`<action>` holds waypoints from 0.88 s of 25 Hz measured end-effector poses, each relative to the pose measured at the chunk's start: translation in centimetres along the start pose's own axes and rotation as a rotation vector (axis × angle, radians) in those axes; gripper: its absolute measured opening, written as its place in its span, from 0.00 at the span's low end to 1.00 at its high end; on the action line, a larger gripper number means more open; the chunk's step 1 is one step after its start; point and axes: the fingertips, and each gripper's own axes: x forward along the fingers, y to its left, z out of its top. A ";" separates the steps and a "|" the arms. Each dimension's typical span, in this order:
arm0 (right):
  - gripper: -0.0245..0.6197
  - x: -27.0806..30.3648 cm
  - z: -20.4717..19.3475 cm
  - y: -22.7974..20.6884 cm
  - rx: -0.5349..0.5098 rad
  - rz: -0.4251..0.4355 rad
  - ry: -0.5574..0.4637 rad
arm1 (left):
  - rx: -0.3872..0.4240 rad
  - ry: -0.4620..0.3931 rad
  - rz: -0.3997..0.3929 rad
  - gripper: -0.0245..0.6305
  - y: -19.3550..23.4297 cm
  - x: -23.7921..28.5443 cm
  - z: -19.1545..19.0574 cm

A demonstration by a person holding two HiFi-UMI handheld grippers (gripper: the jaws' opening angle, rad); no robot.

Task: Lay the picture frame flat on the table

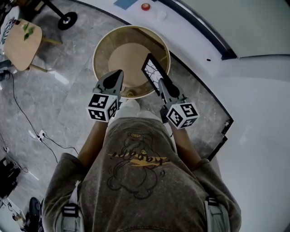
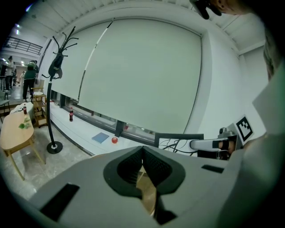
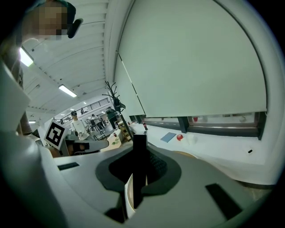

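Observation:
The black picture frame (image 1: 152, 72) hangs tilted above the right side of the round wooden table (image 1: 99, 50), its printed face turned toward me. My right gripper (image 1: 161, 86) is shut on the frame's lower edge. In the right gripper view the frame (image 3: 139, 151) shows edge-on as a dark bar clamped between the pads. My left gripper (image 1: 119, 73) hovers over the table's near edge, left of the frame and apart from it. Its jaws (image 2: 142, 151) are shut with nothing between them.
A white curved ledge (image 1: 190, 31) wraps behind the table and carries a red ball (image 1: 145, 7) and a blue sheet (image 1: 125, 3). A small wooden side table (image 1: 21, 43) and a coat-stand base (image 1: 67, 20) stand at the upper left. Cables (image 1: 27, 118) run across the floor.

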 end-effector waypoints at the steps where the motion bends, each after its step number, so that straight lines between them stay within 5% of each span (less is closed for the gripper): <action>1: 0.11 0.3 0.1 -0.3 0.000 -0.003 -0.001 | 0.004 0.002 -0.002 0.06 0.2 0.4 0.2; 22: 0.11 6.6 0.6 -7.5 0.042 0.020 0.046 | -0.020 0.045 0.055 0.07 2.5 8.3 0.1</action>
